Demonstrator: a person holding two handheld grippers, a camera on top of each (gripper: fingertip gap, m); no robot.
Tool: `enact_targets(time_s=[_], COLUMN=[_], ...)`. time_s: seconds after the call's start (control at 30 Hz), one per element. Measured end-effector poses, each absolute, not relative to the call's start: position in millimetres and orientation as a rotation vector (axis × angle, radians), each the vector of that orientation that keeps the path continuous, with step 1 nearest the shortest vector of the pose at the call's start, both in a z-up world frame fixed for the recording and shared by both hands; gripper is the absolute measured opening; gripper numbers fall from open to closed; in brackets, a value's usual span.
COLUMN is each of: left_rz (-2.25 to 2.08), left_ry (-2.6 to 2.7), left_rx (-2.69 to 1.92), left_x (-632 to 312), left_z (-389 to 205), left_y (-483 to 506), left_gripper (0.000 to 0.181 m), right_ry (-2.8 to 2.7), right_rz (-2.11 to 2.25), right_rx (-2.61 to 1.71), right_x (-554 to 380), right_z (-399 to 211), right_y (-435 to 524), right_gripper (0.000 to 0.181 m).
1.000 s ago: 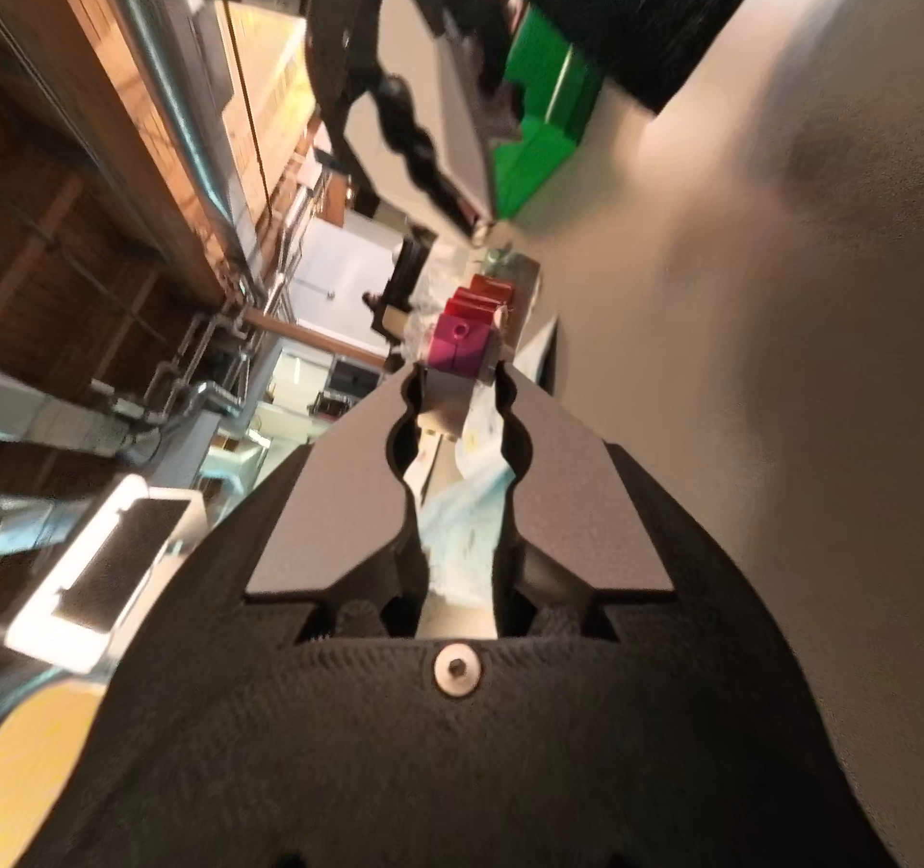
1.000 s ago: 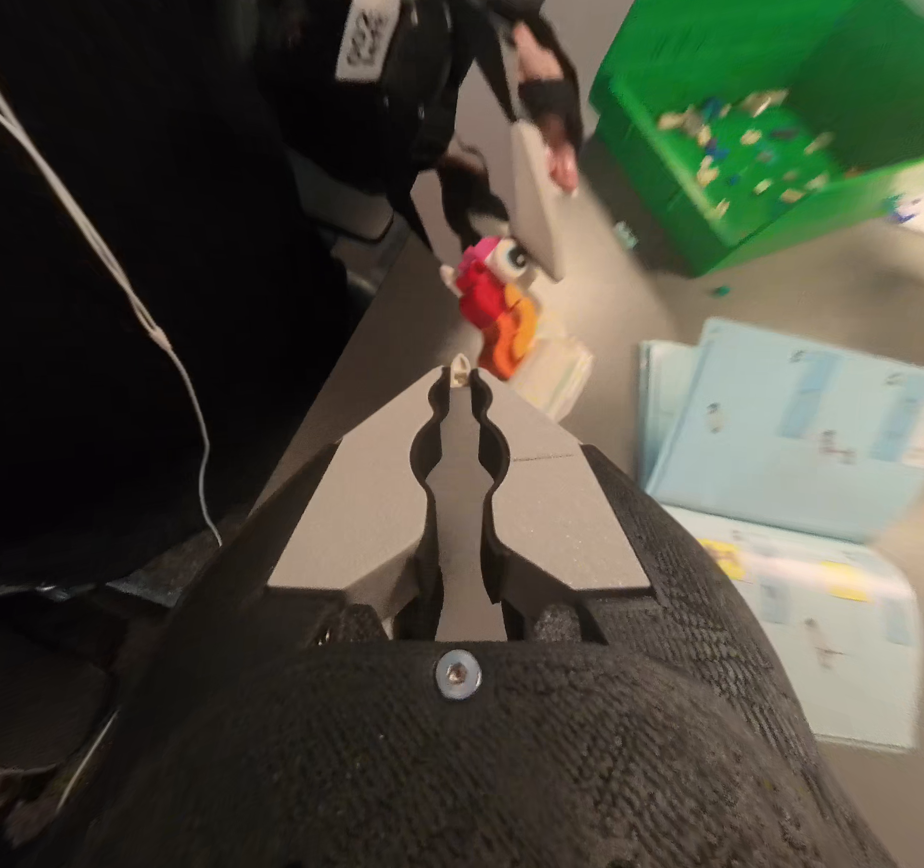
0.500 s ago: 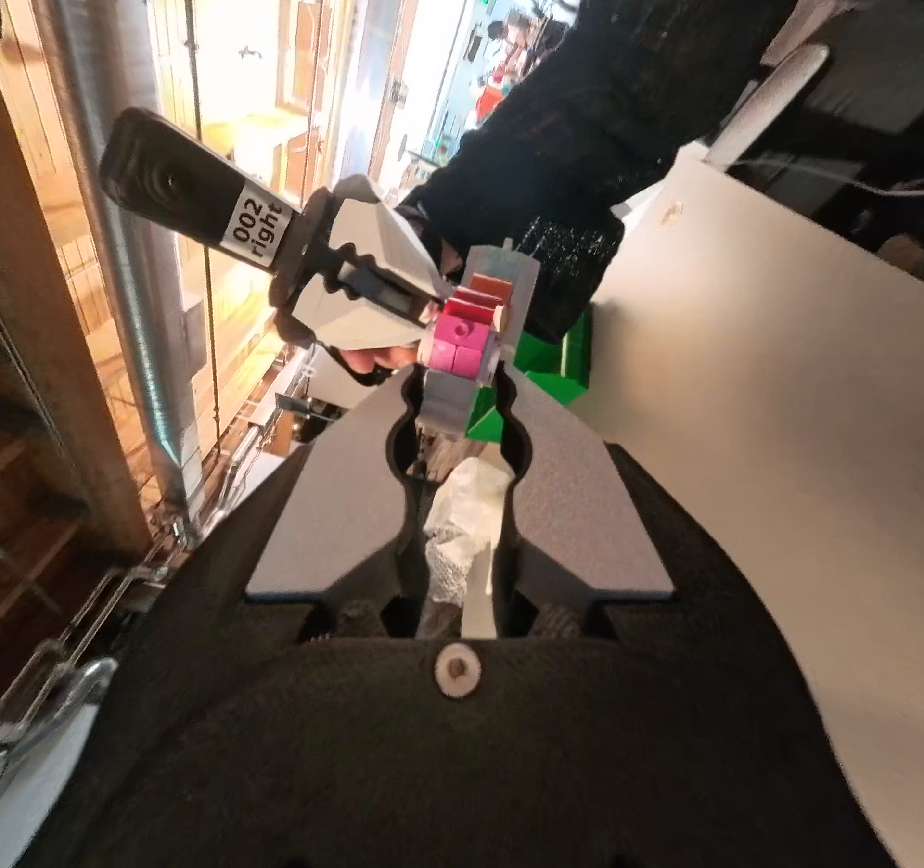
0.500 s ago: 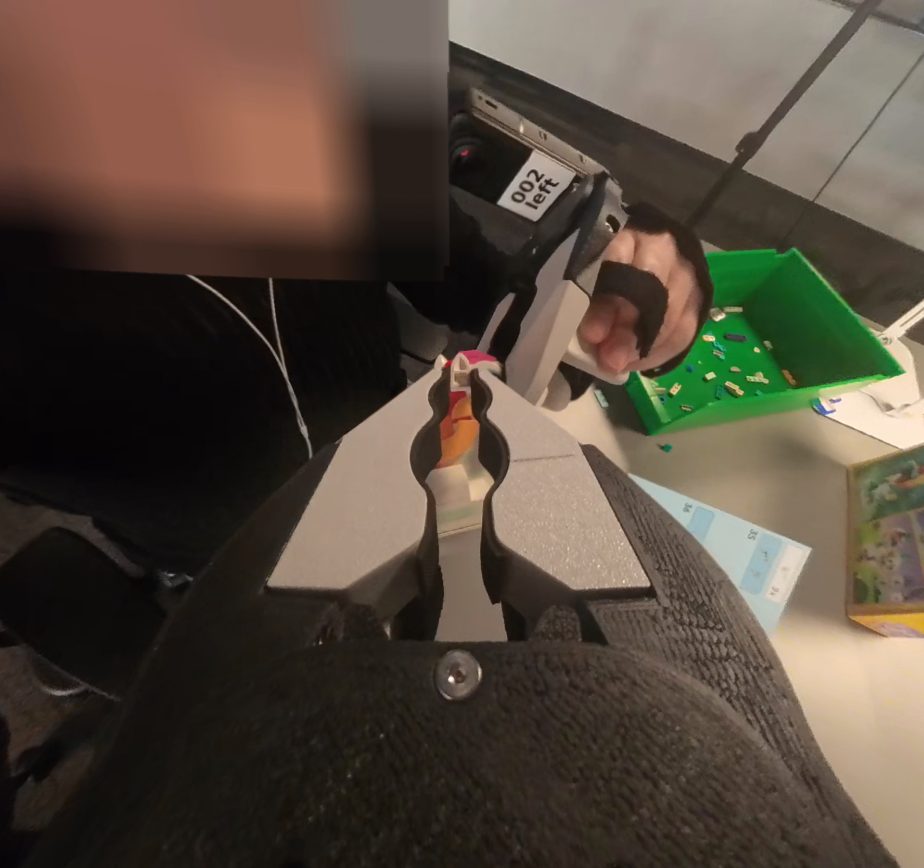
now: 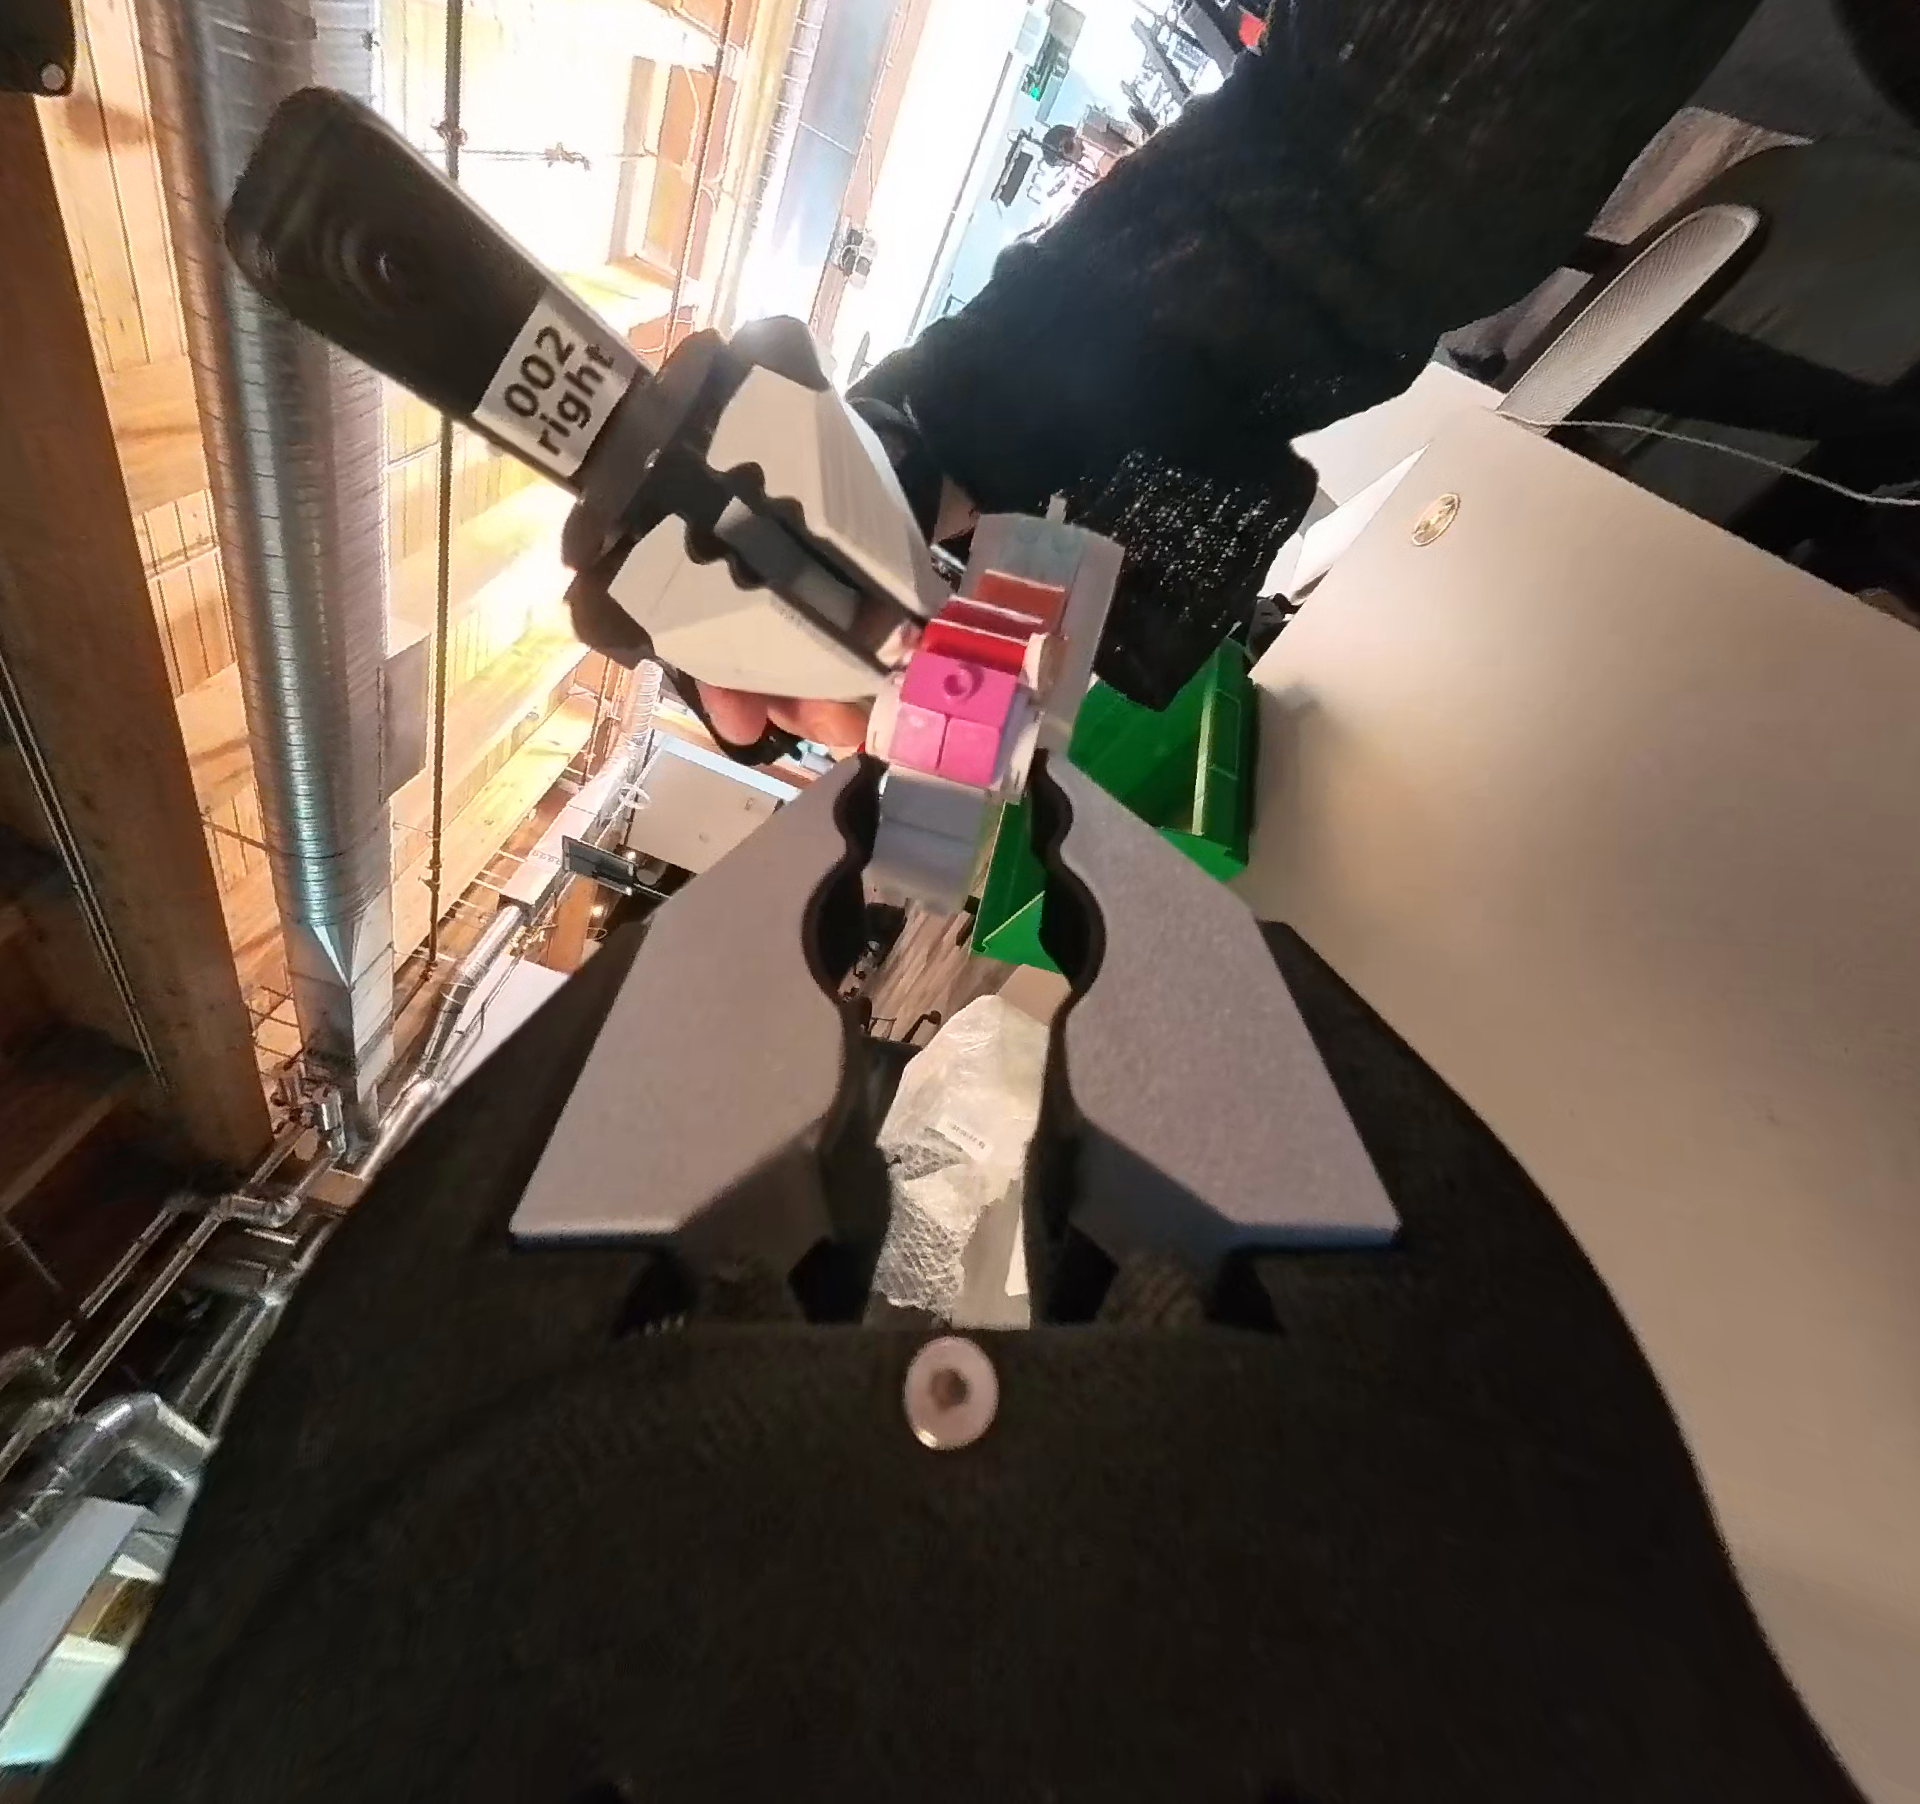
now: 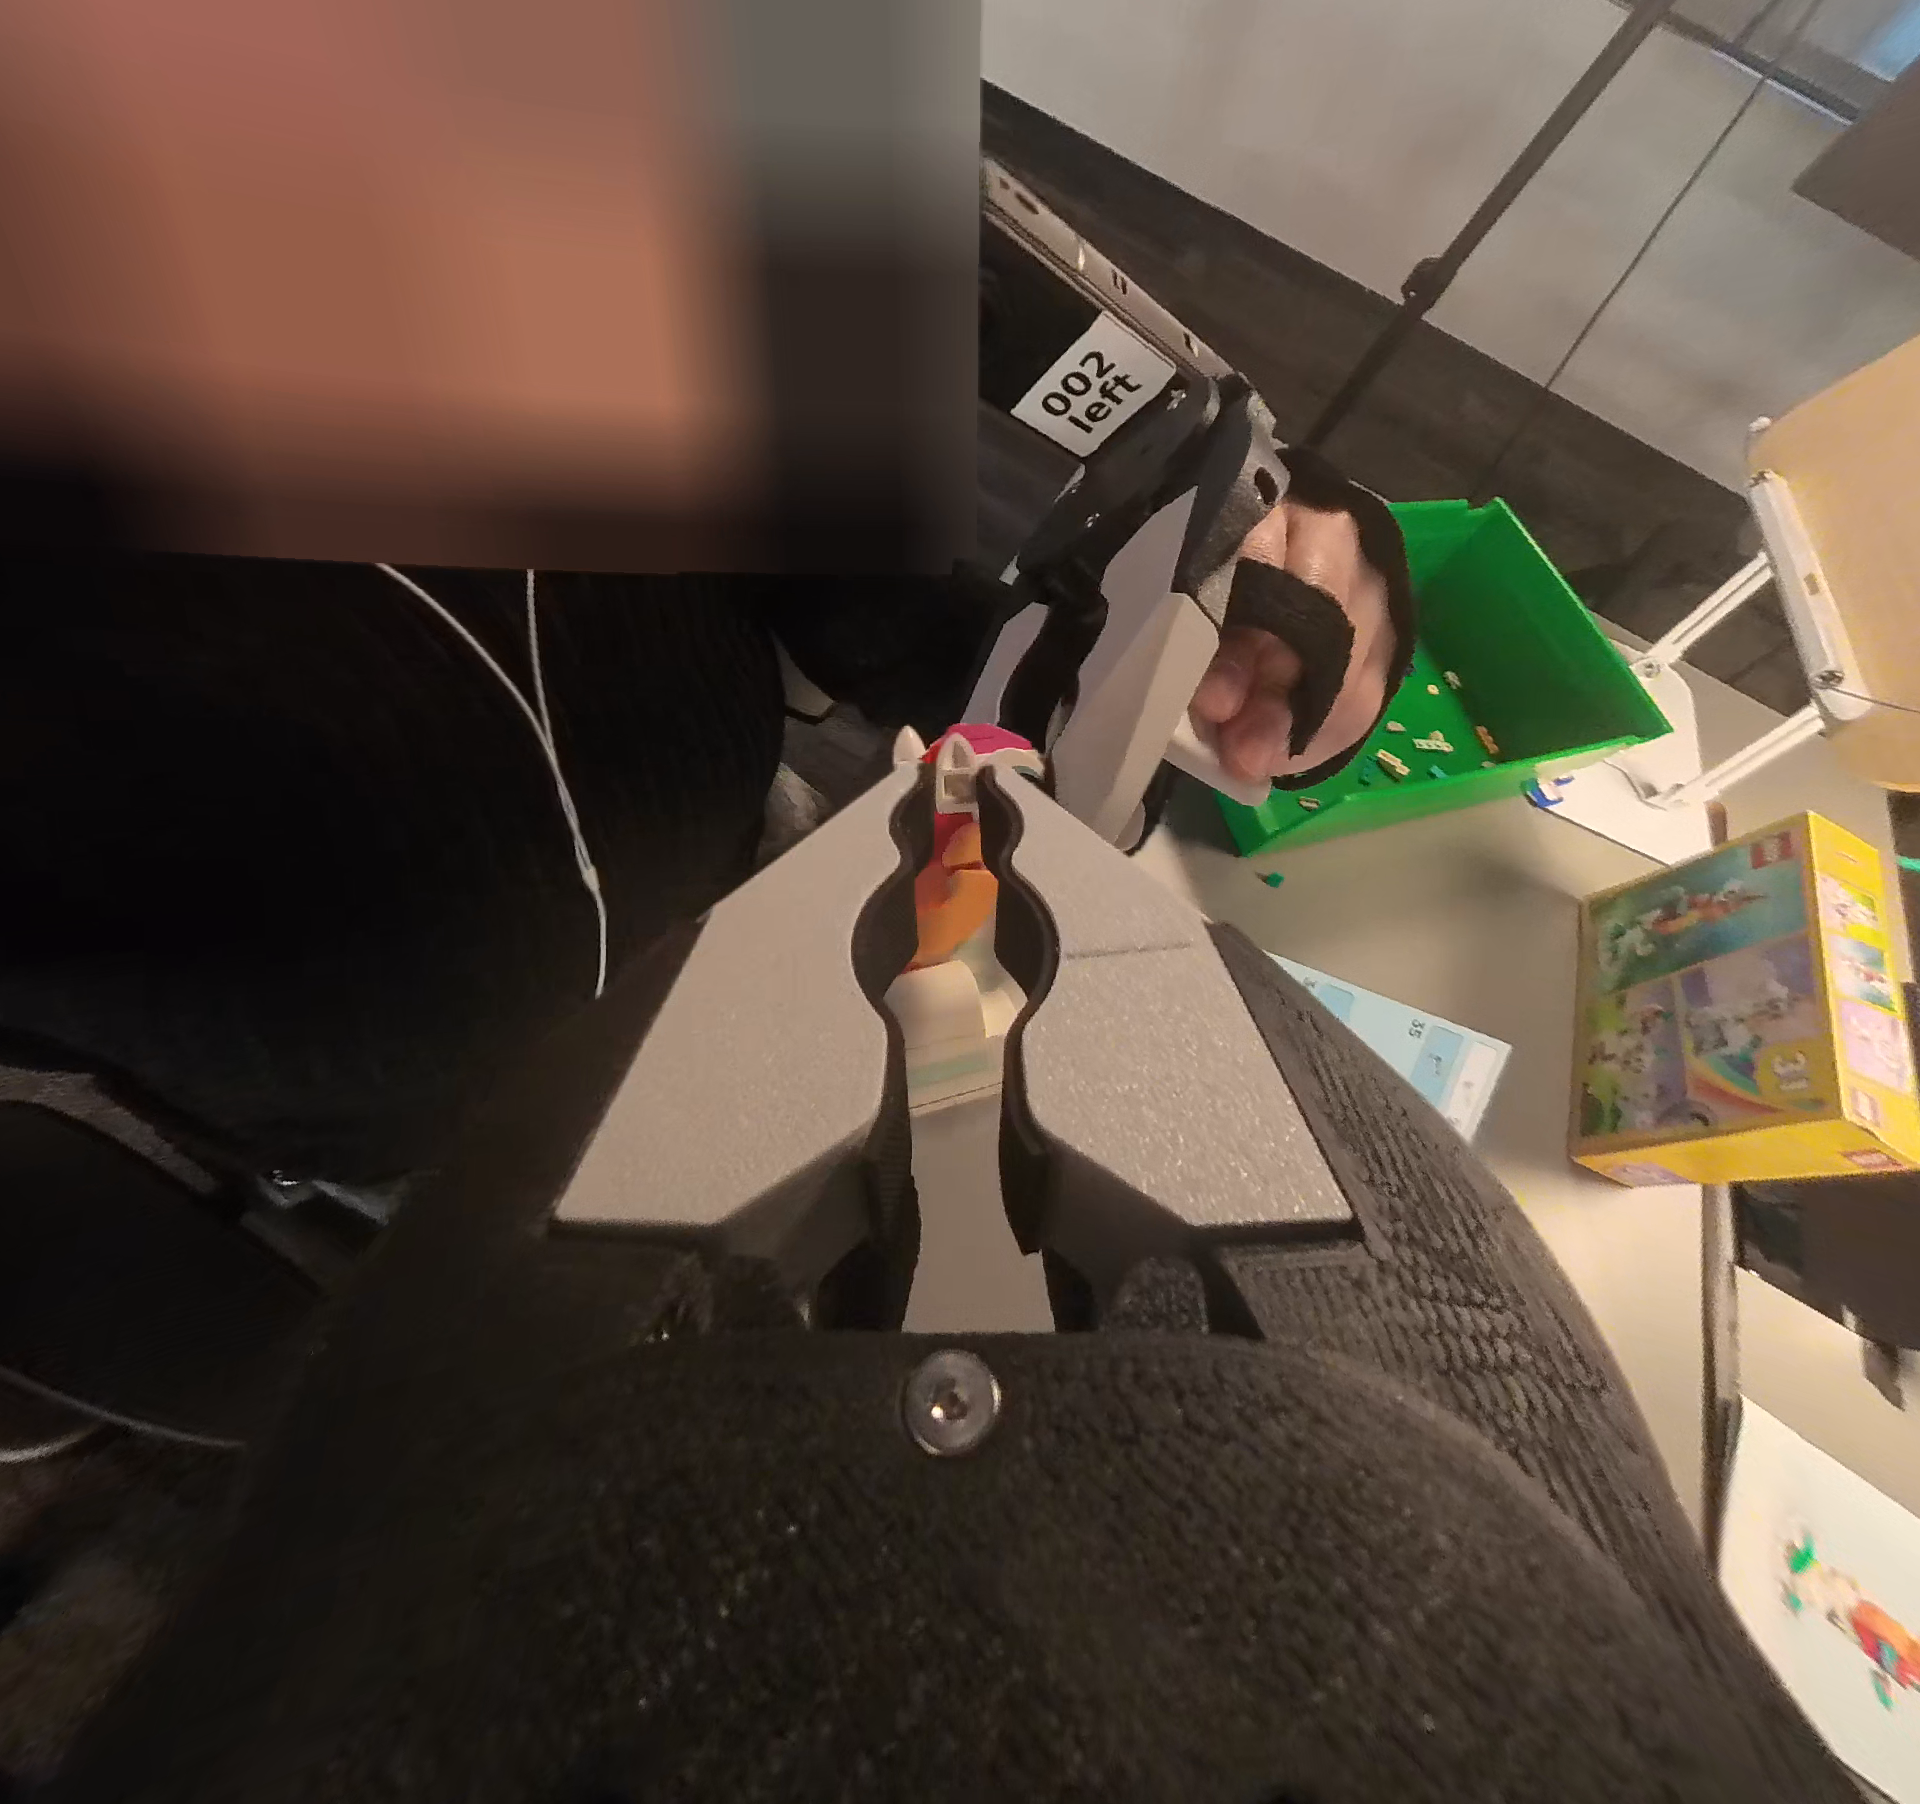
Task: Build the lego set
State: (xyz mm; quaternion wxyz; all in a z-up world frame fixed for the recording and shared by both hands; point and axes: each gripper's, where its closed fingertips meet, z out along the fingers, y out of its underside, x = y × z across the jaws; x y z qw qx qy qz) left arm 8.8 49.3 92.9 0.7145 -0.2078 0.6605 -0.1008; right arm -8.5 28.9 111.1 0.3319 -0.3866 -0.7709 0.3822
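Observation:
The lego model (image 5: 951, 705) is a stack of pink, magenta, red and orange bricks on a grey-white base, held up in the air. My left gripper (image 5: 951, 788) is shut on its grey base. In the right wrist view the model (image 6: 948, 887) shows magenta, orange and white parts behind my fingers. My right gripper (image 6: 954, 790) is shut on a small white piece (image 6: 951, 778), which sits against the model's magenta end. The right gripper also shows in the left wrist view (image 5: 769, 549), its tip touching the model. The left gripper also shows in the right wrist view (image 6: 1122, 632).
A green bin (image 6: 1507, 674) with several loose pieces stands on the beige table (image 6: 1434, 902). A light-blue instruction booklet (image 6: 1439, 1058) and a yellow lego box (image 6: 1745, 1006) lie to the right. A clear plastic bag (image 5: 966, 1110) lies below. The person's dark sleeve (image 5: 1299, 248) is close behind. Only a small space, under 4 cm, lies between the two pairs of fingers.
Both grippers have lifted away from the table and come together. The right gripper has brought its white piece from a distance up against the model held by the left gripper.

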Motion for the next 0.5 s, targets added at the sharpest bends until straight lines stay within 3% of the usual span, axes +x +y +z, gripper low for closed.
enact_targets(time_s=[0.5], left_rz=[-0.185], left_ry=[1.441], left_rx=[-0.469], left_x=[6.1], left_z=[94.9], left_y=[55.1], left_gripper=[0.029], right_ry=[-1.964], right_rz=[0.812], right_rx=[-0.987], right_x=[-8.2], right_z=[113.5], right_y=[40.7], right_gripper=[0.015])
